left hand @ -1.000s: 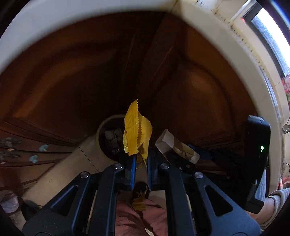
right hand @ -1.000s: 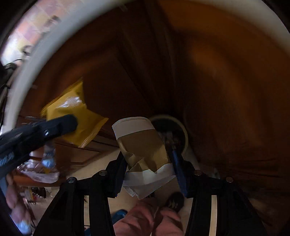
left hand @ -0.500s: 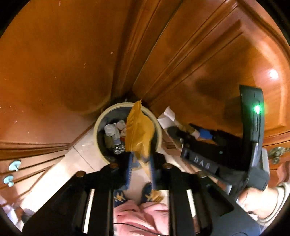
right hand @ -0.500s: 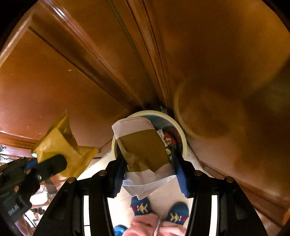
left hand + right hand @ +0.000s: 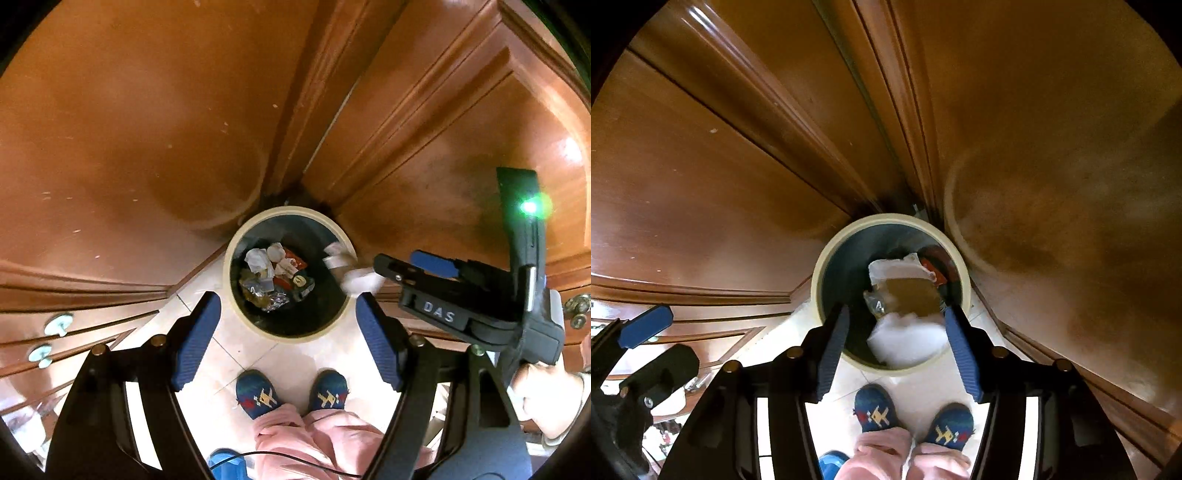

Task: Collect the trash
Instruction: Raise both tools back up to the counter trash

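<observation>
Nearest the lens, at six o'clock: blue patterned slippers (image 5: 291, 393) and pink trouser legs (image 5: 314, 435) on pale floor tile (image 5: 317, 358).

Just ahead, left gripper (image 5: 288, 332) with jaws opening, nothing between the blue pads (image 5: 197, 338), aimed steeply down over the bin (image 5: 236, 306).

In the right wrist view, right gripper (image 5: 895, 341) likewise opening; crumpled brown-and-white paper wrapper (image 5: 905, 314) between its pads, blurred, seemingly slipping free and dropping toward the bin mouth. No clear pinch visible, though contact at the three o'clock pad cannot be ruled out.

Beyond, cream-rimmed round bin tucked into a corner of polished wooden cabinet doors (image 5: 129, 129), holding a loose heap of scraps (image 5: 275, 278) at centre: tissue, foil, bits of packaging.

Wrapper judged featherweight, soft, easily crushed, prone to drift or catch on the rim; best taken at a folded, doubled edge rather than a single loose flap.

At nine o'clock, drawer knobs (image 5: 59, 321).
</observation>
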